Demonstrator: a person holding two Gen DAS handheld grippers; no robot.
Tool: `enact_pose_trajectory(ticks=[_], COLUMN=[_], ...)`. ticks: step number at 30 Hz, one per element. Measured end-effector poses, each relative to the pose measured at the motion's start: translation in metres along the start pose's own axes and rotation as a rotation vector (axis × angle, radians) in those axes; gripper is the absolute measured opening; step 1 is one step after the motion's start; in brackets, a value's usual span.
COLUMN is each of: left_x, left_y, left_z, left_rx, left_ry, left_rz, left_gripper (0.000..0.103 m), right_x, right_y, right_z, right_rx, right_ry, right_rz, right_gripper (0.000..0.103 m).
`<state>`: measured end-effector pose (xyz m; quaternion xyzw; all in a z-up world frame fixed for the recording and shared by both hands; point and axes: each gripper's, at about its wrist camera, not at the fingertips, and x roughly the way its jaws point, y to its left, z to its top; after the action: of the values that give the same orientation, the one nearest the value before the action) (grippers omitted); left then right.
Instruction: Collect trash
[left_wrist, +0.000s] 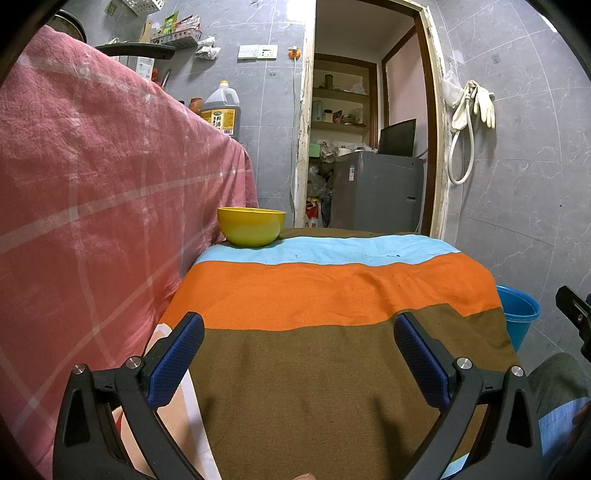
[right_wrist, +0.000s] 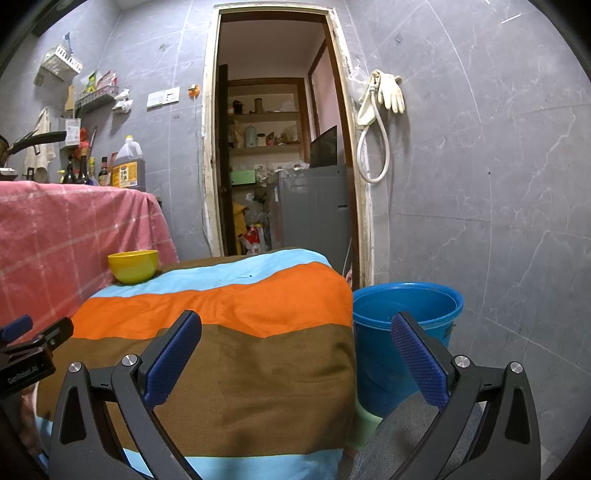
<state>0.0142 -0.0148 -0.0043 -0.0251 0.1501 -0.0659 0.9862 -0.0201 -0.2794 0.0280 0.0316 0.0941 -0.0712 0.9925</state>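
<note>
A yellow bowl (left_wrist: 250, 226) stands at the far left corner of a low table under a striped cloth (left_wrist: 332, 288); it also shows in the right wrist view (right_wrist: 133, 266). A blue bucket (right_wrist: 406, 325) stands on the floor right of the table, its rim peeking in the left wrist view (left_wrist: 517, 314). My left gripper (left_wrist: 299, 328) is open and empty above the brown stripe. My right gripper (right_wrist: 297, 328) is open and empty over the table's right edge, near the bucket. No loose trash shows on the cloth, only tiny dark specks.
A counter draped in pink checked cloth (left_wrist: 92, 184) rises on the left, with bottles and an oil jug (right_wrist: 127, 168). An open doorway (right_wrist: 277, 166) with a grey appliance lies behind. Gloves and a hose (right_wrist: 380, 110) hang on the grey tiled wall.
</note>
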Motion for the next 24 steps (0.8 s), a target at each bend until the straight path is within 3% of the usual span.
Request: enact_pose_trajectory(ticks=[24], left_x=[-0.0001], left_y=[0.0067], left_z=[-0.0026], left_rx=[-0.004], left_ry=[0.007], left_rz=[-0.002], left_gripper=[0.101], right_x=[0.0017], right_y=[0.0012], right_z=[-0.0025], right_rx=[0.013], right_ry=[0.006], right_rz=[-0.004], right_gripper=[0.103])
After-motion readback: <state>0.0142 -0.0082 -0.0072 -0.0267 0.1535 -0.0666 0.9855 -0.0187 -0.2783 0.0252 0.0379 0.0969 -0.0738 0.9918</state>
